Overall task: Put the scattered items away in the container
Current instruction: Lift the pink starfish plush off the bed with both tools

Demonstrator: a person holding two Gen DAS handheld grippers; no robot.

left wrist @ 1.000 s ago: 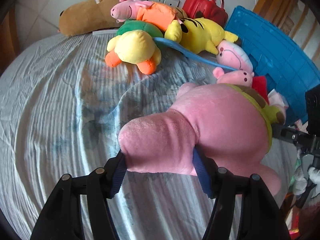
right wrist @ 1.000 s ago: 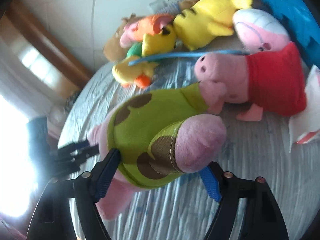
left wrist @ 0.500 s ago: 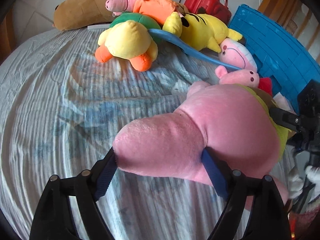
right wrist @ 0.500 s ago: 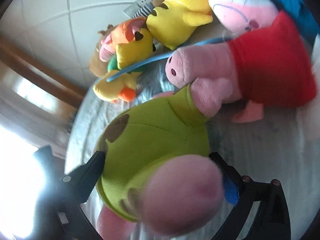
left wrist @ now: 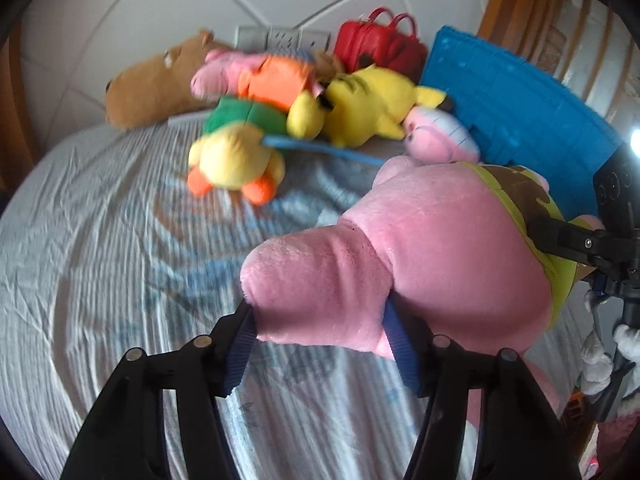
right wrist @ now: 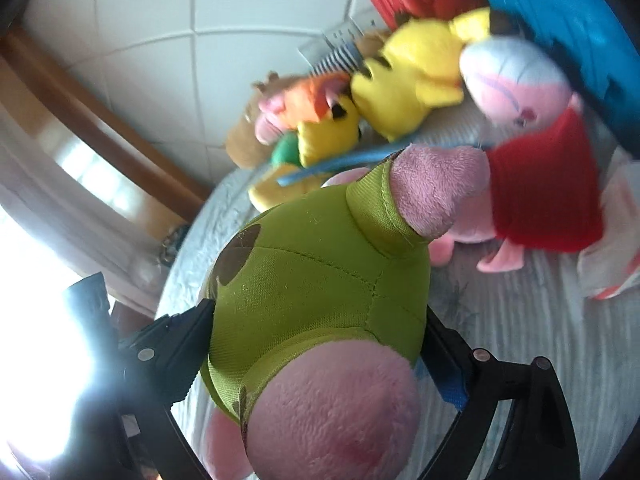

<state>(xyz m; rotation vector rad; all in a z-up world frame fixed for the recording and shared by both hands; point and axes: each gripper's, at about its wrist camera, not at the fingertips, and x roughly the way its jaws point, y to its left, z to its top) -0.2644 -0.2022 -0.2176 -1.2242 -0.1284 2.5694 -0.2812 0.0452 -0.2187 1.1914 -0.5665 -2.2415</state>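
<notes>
A big pink star-shaped plush in green spotted shorts hangs between both grippers above the bed sheet. My left gripper has one pink limb between its blue pads, and its jaws are closing on it. In the right wrist view my right gripper straddles the green shorts, its jaws wide and closing, its fingers pressing the fabric. The blue basket stands at the far right of the bed, beyond the plush.
A heap of plush toys lies by the wall: a yellow duck-like one, a yellow one, a pig in orange, a brown one. A pig in a red dress lies by the basket. A red handbag stands behind.
The pink plush has come up off the sheet and closer to both cameras. The left jaws spread and then squeezed in on the limb; the right jaws now grip the shorts instead of a limb.
</notes>
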